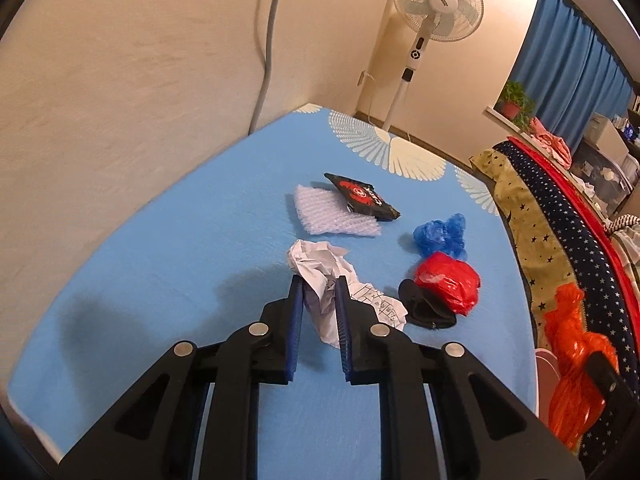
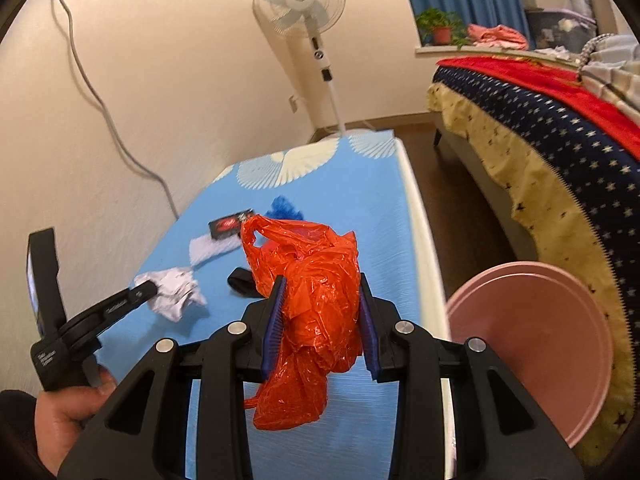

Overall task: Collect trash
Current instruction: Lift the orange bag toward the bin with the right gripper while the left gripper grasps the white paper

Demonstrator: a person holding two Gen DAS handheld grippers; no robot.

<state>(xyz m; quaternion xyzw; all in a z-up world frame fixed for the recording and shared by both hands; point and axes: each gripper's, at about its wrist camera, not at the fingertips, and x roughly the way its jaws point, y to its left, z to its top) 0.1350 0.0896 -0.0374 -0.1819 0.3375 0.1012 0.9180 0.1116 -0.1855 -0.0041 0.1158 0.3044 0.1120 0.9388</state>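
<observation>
My left gripper (image 1: 319, 284) is shut on a crumpled white paper (image 1: 320, 266) that lies on the blue table (image 1: 180, 264); the paper also shows in the right wrist view (image 2: 176, 292). My right gripper (image 2: 322, 284) is shut on an orange plastic bag (image 2: 312, 300) and holds it above the table's right side; the bag also shows in the left wrist view (image 1: 572, 360). On the table lie a bubble wrap sheet (image 1: 332, 216), a black and red packet (image 1: 362, 196), a blue plastic wad (image 1: 440, 234), a red plastic wad (image 1: 450, 282) and a black item (image 1: 424, 308).
A pink round bin (image 2: 536, 344) stands on the floor right of the table. A bed with a star-patterned cover (image 2: 560, 140) is further right. A standing fan (image 1: 436, 4) and a cream wall (image 1: 120, 80) are behind the table.
</observation>
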